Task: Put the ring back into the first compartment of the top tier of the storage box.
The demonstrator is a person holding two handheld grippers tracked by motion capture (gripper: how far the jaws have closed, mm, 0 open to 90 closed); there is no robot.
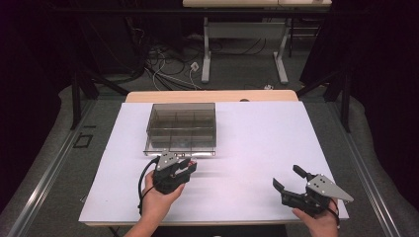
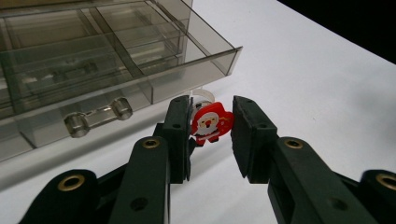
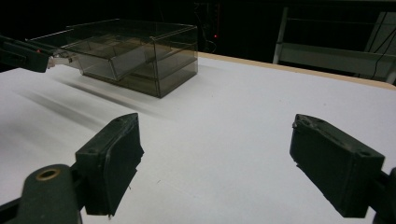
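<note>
Black tongs (image 1: 190, 165) with brass-ringed screw holes, trailing black cables.

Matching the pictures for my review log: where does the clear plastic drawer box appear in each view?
High view: drawer box upper centre-left on the white table, just beyond the left gripper.
Left gripper view: upper left, drawer pulled open, behind the fingers.
Right gripper view: upper left.
Shared landmark: the white table.

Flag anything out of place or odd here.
One drawer of the clear organizer box stands pulled out. The left gripper has a Santa ring between its jaws beside it. Nothing spilled or damaged.
</note>
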